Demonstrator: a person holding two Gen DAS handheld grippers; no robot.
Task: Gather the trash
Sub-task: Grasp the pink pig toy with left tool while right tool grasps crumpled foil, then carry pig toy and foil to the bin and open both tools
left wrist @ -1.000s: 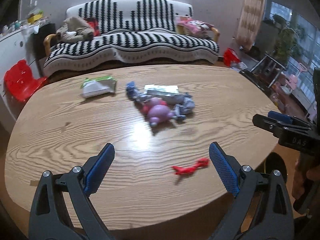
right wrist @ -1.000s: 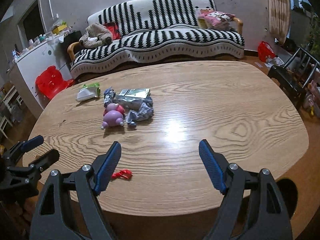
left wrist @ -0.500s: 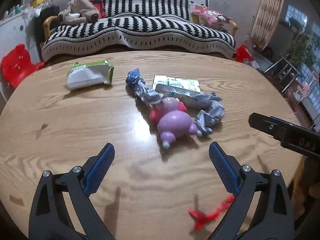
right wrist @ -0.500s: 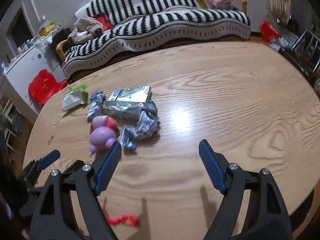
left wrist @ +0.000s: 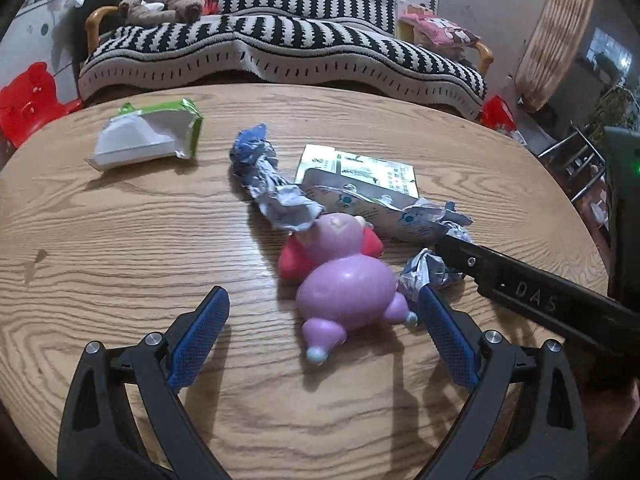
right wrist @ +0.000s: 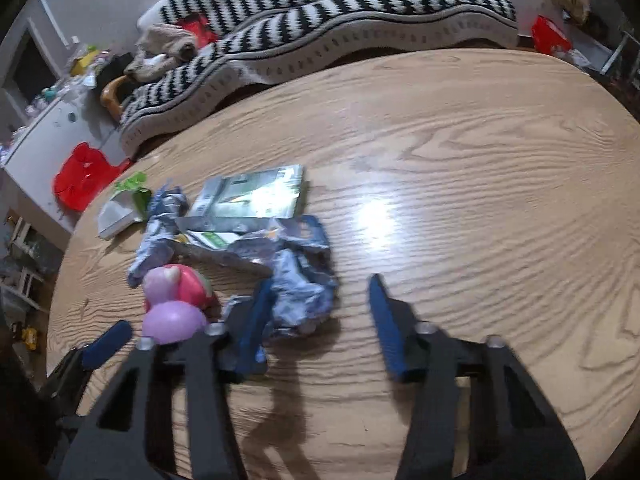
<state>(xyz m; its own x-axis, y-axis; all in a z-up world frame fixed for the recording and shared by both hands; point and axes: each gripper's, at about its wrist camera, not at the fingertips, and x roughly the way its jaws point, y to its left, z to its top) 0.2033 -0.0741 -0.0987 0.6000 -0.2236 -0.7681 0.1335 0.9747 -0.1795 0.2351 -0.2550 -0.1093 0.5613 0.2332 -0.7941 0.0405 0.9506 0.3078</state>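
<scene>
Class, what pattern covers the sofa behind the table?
Black-and-white stripes on the sofa, clearest in the left wrist view.

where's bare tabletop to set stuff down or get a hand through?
Free: the wide stretch of wooden table right of the crumpled blue-silver wrapper, out to the rim; also the near-left area between the torn green-white carton and left gripper. Crowded: the centre, where wrappers, the flat foil packet and pink toy touch, with the right gripper closing there.

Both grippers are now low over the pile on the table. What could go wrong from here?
1. The right gripper is closing its jaws around the crumpled blue wrapper, whose far end is tangled with the foil packet; lifting may drag it.
2. The open left gripper frames the pink toy, which is probably not trash.
</scene>
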